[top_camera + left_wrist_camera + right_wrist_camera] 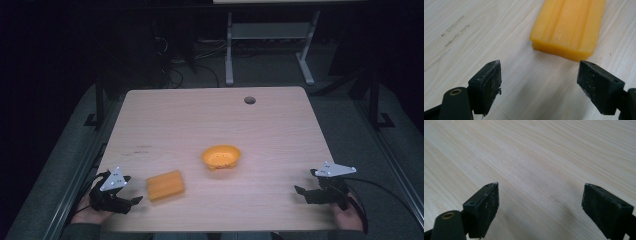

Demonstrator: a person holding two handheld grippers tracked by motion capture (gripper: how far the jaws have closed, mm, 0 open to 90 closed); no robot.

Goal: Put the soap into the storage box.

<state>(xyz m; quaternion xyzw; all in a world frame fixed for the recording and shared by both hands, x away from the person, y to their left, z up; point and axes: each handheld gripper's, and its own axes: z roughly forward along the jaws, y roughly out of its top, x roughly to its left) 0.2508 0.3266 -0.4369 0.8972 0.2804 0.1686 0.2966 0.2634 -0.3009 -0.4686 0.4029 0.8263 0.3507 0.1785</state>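
- My left gripper (537,82), jaws spread, sits just short of the ridged orange rectangular block (567,26).
- I judge I should straddle its short end squarely.
- My right gripper (540,207), also spread, rests well apart from the block.

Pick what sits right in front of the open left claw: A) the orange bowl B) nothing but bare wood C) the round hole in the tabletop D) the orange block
D: the left gripper view has the orange block lying flat on the table just beyond the left claw, whose jaws stand apart without touching it; in the high view the bowl sits farther off, toward the middle of the table.
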